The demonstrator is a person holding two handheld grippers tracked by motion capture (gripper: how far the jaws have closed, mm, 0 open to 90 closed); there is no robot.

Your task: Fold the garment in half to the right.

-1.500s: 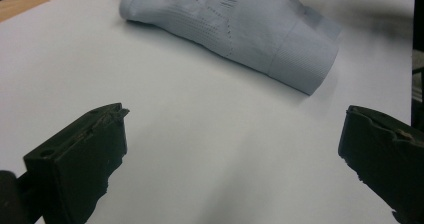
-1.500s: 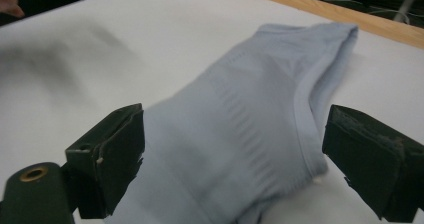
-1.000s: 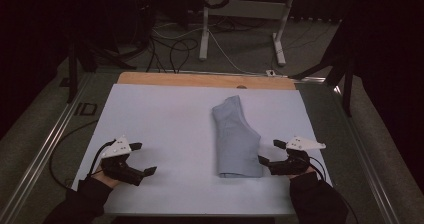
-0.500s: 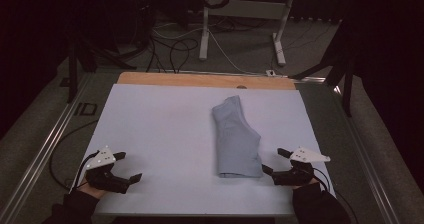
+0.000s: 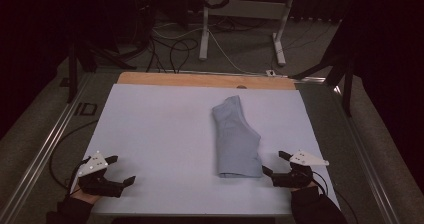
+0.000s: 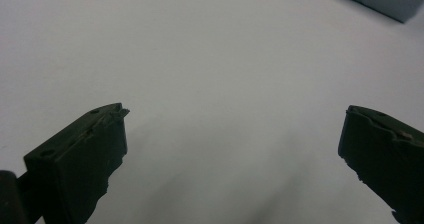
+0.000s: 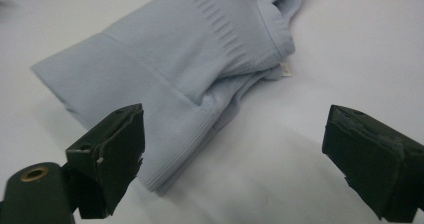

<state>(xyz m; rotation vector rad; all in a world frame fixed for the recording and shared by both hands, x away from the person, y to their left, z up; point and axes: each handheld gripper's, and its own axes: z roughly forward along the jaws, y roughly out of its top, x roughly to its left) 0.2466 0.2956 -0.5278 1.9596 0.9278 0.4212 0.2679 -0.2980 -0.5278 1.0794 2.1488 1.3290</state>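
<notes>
**Both grippers spread wide, folded garment lying untouched between them**

Right gripper (image 5: 276, 164): jaws spread wide, nothing between them. Held low over the near right part of the white sheet (image 5: 160, 129), pointing left toward the cloth. Its near jaw tip sits just beside the garment's near right corner; cannot tell whether it touches. In the right gripper view (image 7: 232, 149) the jaws frame the cloth's ribbed hem, with bare sheet in the gap.

Left gripper (image 5: 120, 170): jaws also spread wide, empty. Held at the near left corner of the sheet, well apart from the cloth. In the left gripper view (image 6: 232, 134) only plain white surface lies between the jaws; a sliver of the cloth shows at the far upper right.

Folded light-blue garment (image 5: 236, 139): lies flat on the sheet, right of centre, long axis running from the near edge toward the far edge. Far end narrower and slightly rumpled, near end squared off. Close up (image 7: 190, 59) it shows ribbed bands and layers folded over each other, with a small tag at the fold.

Surroundings: sheet covers a wooden table (image 5: 200, 79), bare wood strip along the far edge. Dark floor beyond, with cables (image 5: 170, 44) and white stand legs (image 5: 240, 14).
</notes>
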